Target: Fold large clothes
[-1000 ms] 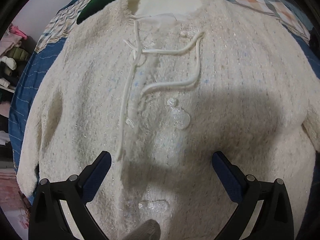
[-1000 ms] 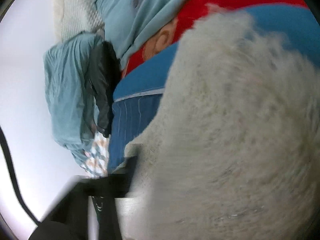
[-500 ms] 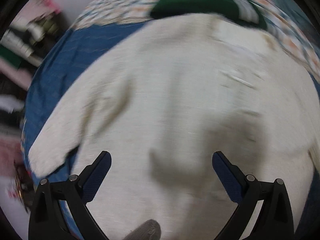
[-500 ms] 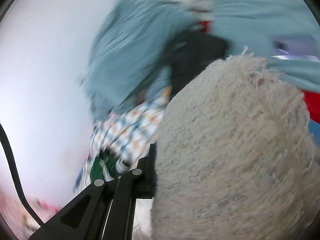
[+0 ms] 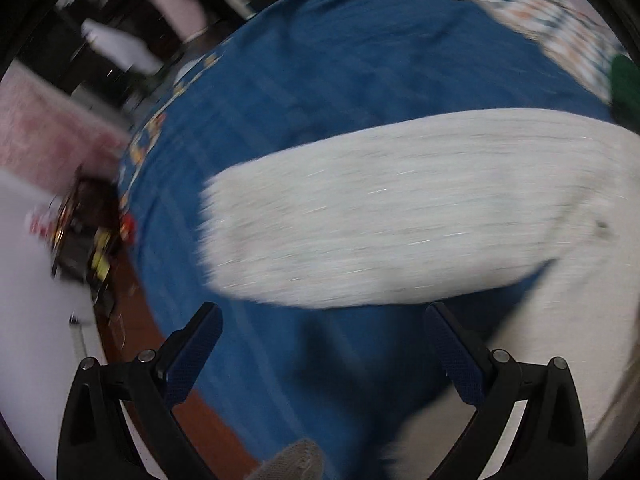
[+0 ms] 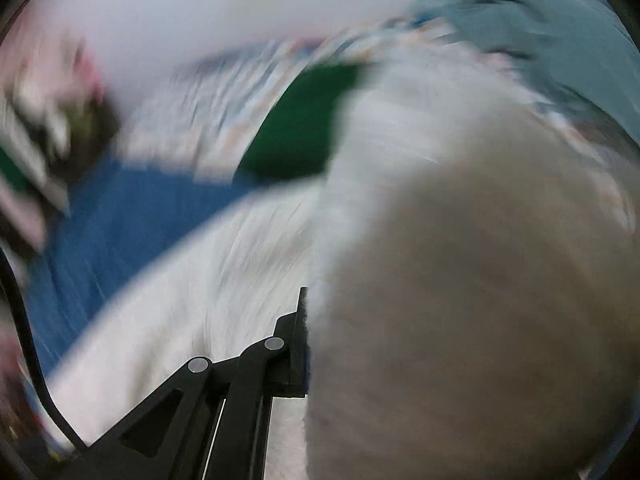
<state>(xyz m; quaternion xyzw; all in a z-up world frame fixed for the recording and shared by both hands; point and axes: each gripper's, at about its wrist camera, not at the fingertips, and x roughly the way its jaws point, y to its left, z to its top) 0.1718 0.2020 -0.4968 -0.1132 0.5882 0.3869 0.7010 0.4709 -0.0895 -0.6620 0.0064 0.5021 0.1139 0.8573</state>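
A cream fuzzy sweater lies on a blue bedspread point(image 5: 320, 92). In the left wrist view its left sleeve point(image 5: 380, 216) stretches across the middle, cuff end to the left. My left gripper point(image 5: 320, 344) is open and empty, hovering just below the sleeve over blue cloth. In the right wrist view my right gripper point(image 6: 310, 340) is shut on a bunch of the cream sweater point(image 6: 472, 300), which bulges close to the lens and hides the right finger. The rest of the sweater point(image 6: 208, 292) lies below, blurred.
A green garment point(image 6: 296, 128) and a checked quilt point(image 5: 540, 20) lie at the bed's far side. A light blue cloth point(image 6: 560, 40) is at the upper right. The bed's left edge, brown floor point(image 5: 132, 320) and clutter point(image 5: 80, 232) lie to the left.
My left gripper has swung left from over the sweater's chest to its left sleeve near the bed edge. My right gripper has carried the held sweater part round towards the sweater's body.
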